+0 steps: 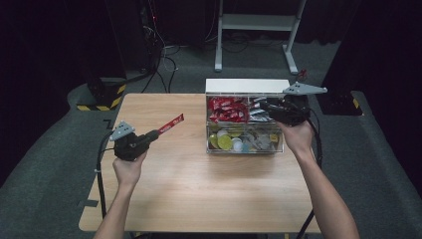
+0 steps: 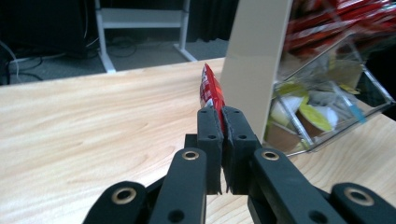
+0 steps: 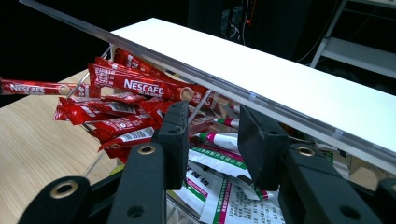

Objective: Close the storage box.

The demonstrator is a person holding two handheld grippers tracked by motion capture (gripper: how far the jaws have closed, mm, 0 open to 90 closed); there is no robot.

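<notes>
A: How many grippers, how many sachets held?
B: 2 grippers. The left gripper (image 1: 155, 133) pinches 1 red sachet (image 1: 172, 123) above the table (image 1: 169, 189); the right gripper (image 3: 212, 140), jaws spread, grips nothing inside 1 clear box (image 1: 244, 148).

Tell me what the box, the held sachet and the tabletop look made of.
Box: clear rigid plastic, likely acrylic; the contents show through its glossy walls. Its lid looks opaque, white and matt.
Sachet in the left gripper: thin glossy printed film, red, creased and flattened between the jaws.
Tabletop: pale wood grain, smooth, possibly laminate.
</notes>
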